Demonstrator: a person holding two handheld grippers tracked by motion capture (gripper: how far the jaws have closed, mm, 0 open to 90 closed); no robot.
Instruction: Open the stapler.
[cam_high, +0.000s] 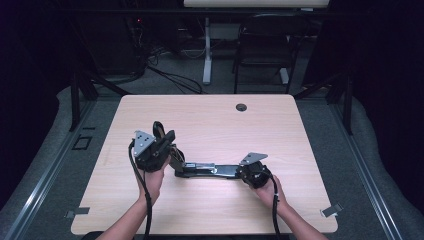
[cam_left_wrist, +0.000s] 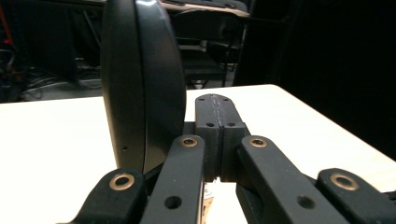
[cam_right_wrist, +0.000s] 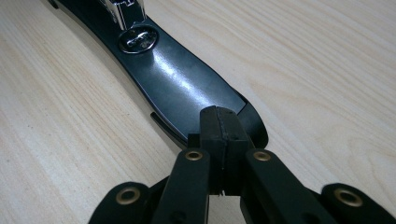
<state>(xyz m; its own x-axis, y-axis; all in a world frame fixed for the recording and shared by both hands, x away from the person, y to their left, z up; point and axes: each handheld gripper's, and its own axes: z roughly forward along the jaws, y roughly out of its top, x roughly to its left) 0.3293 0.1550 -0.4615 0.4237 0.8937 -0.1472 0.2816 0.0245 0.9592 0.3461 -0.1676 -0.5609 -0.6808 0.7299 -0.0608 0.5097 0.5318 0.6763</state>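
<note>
Nearest the person, two forearms came in from the bottom edge, each hand holding a gripper over a pale wooden desk (cam_high: 210, 210). The right gripper (cam_high: 239, 172) lay low, its fingers (cam_right_wrist: 211, 128) pressed together at the near tip of a long black stapler (cam_high: 207, 170), though whether they pinched its edge or only touched it I cannot tell. The stapler lay opened out flat across the middle of the desk, its shiny metal part (cam_right_wrist: 126, 11) visible further along. The left gripper (cam_high: 172, 155) sat at the stapler's other end, its fingers (cam_left_wrist: 209, 123) closed together just beside a raised, curved black part (cam_left_wrist: 140, 88). Farther back, a round cable hole (cam_high: 241, 107) sat near the desk's far edge, with a black chair (cam_high: 265, 45) behind it.
</note>
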